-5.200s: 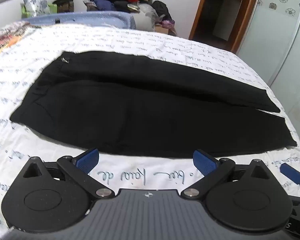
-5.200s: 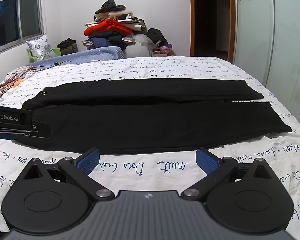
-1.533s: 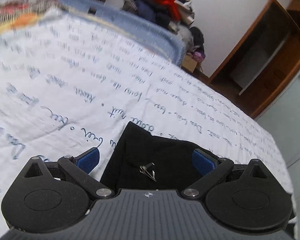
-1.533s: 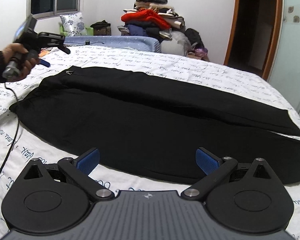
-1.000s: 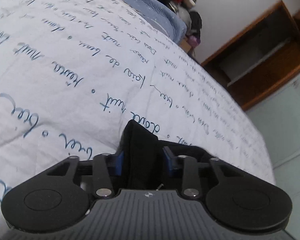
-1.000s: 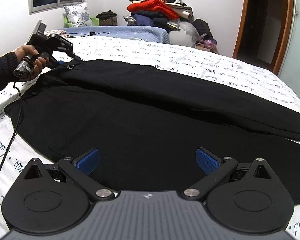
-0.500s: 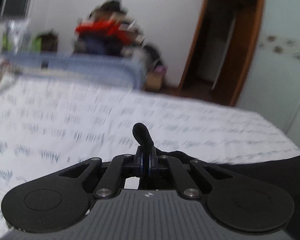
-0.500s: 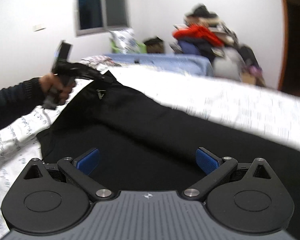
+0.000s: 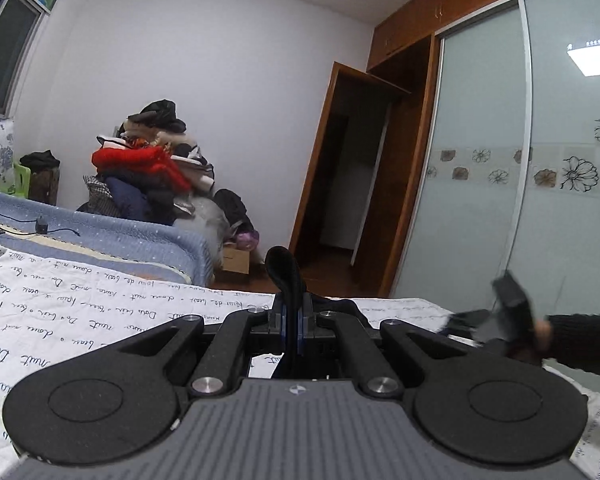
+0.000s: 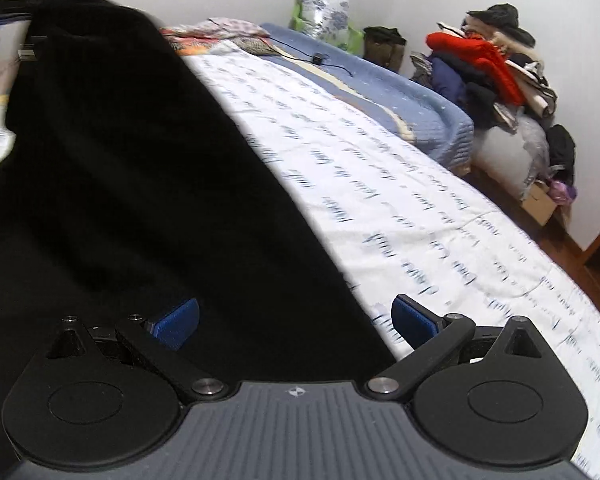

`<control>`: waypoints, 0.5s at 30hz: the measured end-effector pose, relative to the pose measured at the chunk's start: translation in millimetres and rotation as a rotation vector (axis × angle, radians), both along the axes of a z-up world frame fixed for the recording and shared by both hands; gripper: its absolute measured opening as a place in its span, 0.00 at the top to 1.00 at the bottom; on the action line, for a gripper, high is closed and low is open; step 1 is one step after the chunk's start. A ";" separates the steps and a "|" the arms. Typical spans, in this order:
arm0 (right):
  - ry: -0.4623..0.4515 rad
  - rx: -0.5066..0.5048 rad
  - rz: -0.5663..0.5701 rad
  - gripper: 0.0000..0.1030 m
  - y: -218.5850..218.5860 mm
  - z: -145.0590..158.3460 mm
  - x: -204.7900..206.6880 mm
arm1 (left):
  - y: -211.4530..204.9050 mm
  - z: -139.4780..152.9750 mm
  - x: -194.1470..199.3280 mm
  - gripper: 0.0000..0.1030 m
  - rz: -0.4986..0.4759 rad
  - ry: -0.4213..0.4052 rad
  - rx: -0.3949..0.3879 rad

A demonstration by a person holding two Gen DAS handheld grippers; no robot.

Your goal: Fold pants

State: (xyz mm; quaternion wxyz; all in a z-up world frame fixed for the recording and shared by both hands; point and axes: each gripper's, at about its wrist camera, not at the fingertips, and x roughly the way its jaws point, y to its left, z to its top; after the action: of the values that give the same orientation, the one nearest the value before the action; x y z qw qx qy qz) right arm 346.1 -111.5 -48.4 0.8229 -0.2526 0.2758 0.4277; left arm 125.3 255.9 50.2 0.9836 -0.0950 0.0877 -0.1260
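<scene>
Above bed [image 10: 440,208], left gripper [image 9: 290,320] pinches pants [image 9: 282,276].

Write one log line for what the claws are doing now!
left claw: shut on pants | right claw: open | pants: lifted off bed

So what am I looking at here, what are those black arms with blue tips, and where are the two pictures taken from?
A person holds a two-finger gripper in each hand; each carries a camera looking along its fingers. In the left view, the left gripper is shut on a fold of the black pants, raised above the bed. The right hand with its tool shows at the side. In the right view, the right gripper is open, its blue pads apart over the pants, which stretch across the bed. A clothes pile sits behind.
</scene>
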 end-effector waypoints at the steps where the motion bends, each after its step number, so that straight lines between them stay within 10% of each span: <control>1: 0.012 -0.001 0.004 0.00 -0.6 -0.9 3.9 | -0.9 -0.7 -3.2 0.97 -0.001 0.000 0.003; 6: 0.132 -0.014 0.035 0.06 2.6 -12.7 32.3 | -2.4 -5.9 -7.4 0.97 0.010 0.009 0.021; 9: 0.232 0.024 0.029 0.67 -0.2 -16.6 48.8 | -1.4 -6.6 -7.4 0.97 0.006 0.016 0.027; 15: 0.264 0.069 0.028 0.94 -11.1 -5.5 36.6 | 2.3 -7.7 -8.9 0.96 0.031 0.024 0.026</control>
State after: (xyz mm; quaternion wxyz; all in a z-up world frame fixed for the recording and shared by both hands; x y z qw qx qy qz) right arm 382.6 -122.6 -53.9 0.7816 -0.1697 0.3631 0.4779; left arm 116.4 258.1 42.5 0.9854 -0.0852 0.0994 -0.1084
